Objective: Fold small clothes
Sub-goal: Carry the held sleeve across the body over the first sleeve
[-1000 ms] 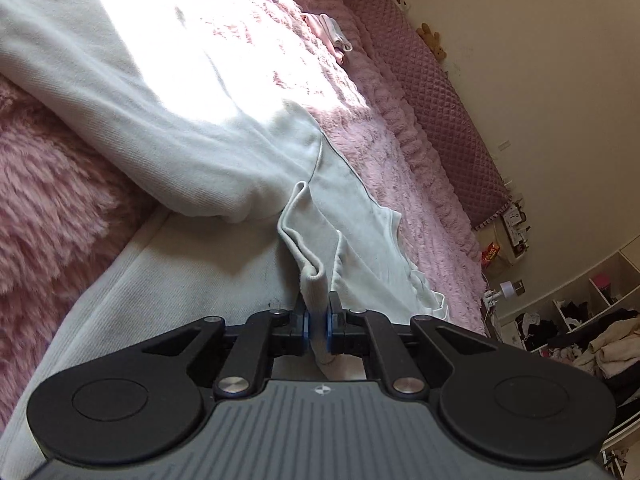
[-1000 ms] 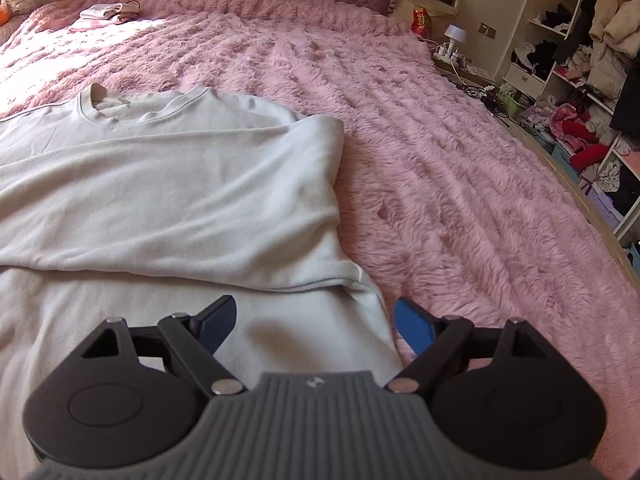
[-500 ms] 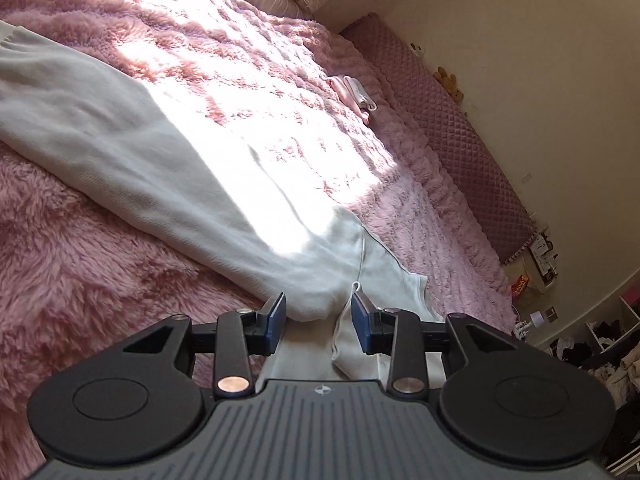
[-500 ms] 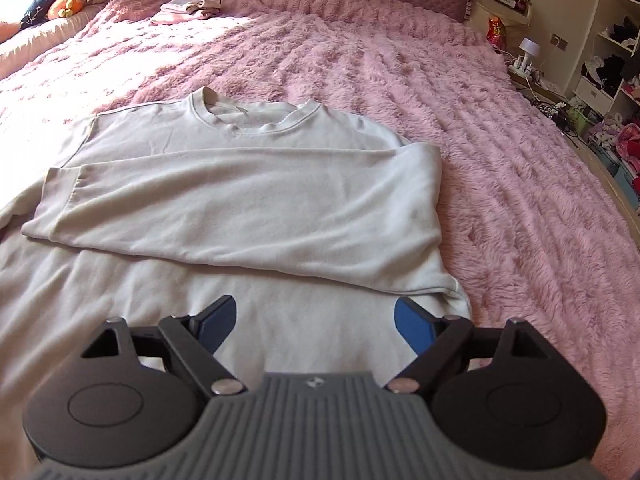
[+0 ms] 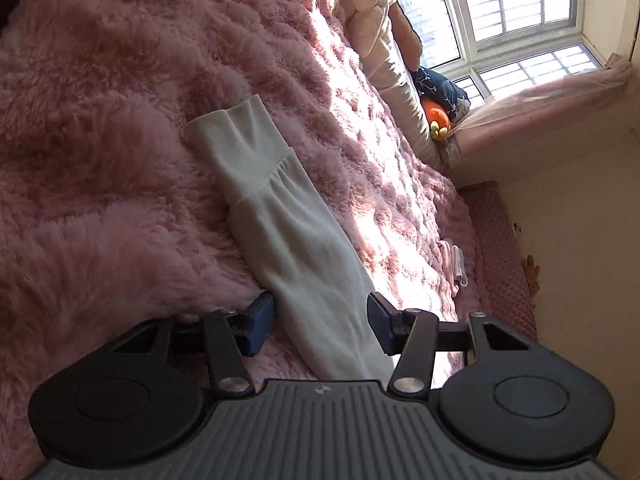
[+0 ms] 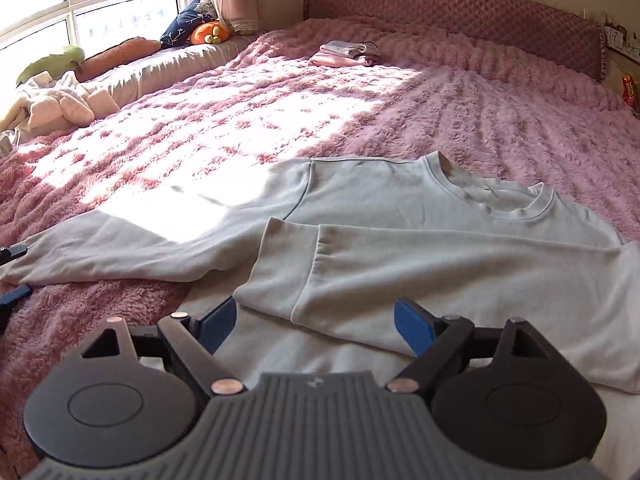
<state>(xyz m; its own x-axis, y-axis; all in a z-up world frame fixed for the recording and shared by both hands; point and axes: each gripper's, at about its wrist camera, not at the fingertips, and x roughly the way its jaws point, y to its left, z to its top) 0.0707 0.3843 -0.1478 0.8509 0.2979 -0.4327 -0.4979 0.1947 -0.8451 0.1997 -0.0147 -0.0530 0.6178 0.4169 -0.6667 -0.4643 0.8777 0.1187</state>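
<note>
Jaws just opened, left gripper (image 5: 320,326) straddles sleeve (image 5: 288,232).

Left gripper (image 5: 320,322) angled down over the sweatshirt (image 6: 400,240), jaws just opened, its outstretched sleeve lying between the pads unpressed. Right gripper (image 6: 316,320) tilted down above the sweatshirt's folded sleeve, jaws wide, holding nothing.

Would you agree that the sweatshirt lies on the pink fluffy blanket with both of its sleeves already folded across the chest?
Not quite: only one sleeve is folded across the sweatshirt. The other sleeve stretches out sideways onto the pink fluffy blanket, as the right wrist view shows.
</note>
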